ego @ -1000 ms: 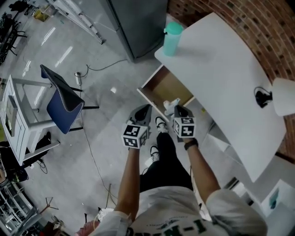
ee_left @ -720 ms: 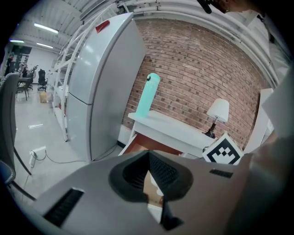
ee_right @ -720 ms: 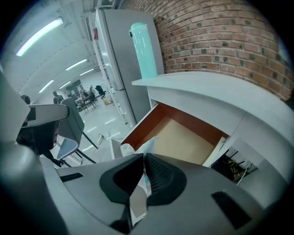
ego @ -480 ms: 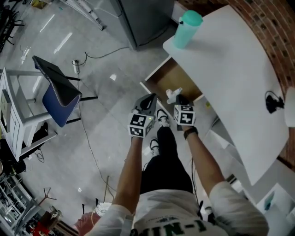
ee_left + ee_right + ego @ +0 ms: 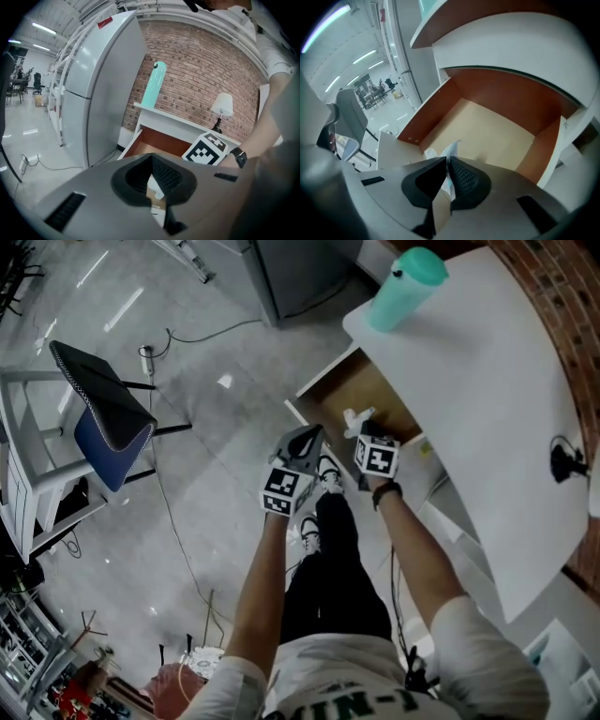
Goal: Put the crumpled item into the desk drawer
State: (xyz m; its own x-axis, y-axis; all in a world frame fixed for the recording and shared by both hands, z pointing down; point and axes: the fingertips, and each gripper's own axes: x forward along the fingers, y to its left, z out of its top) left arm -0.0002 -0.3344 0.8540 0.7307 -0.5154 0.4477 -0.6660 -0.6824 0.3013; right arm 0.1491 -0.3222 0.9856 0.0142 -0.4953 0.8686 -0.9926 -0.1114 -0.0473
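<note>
**Hidden or cut off.** Most of the crumpled item [image 5: 446, 149] is buried between the pads of the right claw [image 5: 446, 158]. Only a white, creased tip sticks out past the claw's end. In the head view it is a small pale scrap [image 5: 357, 417] at the nose of the right claw [image 5: 362, 429], and its material cannot be told. The rear of the open drawer [image 5: 370, 390] runs under the white desk [image 5: 487, 381] and is out of sight. The lamp [image 5: 564, 461] on the desk is cut by the picture's right edge.

**Claws.** The right claw is closed on the crumpled item, with its jaws pressed flat against the white sheet. The left claw [image 5: 152, 157] has its tips together and grips nothing. It hangs beside the right one, over the floor in front of the drawer [image 5: 159, 140]. A narrow slot behind its tips shows only blurred tan and white.

**Item and container.** The held item hangs above the drawer's front, near its left front corner, and is not lying in the drawer. The right gripper view shows the tan floor of the drawer [image 5: 487, 126] between red-brown walls, plain where it can be seen.

**Surroundings.** A teal bottle [image 5: 403, 292] stands upright at the desk's corner above the drawer. A grey refrigerator [image 5: 98, 93] stands beside the desk, and a brick wall [image 5: 201, 70] is behind it.
</note>
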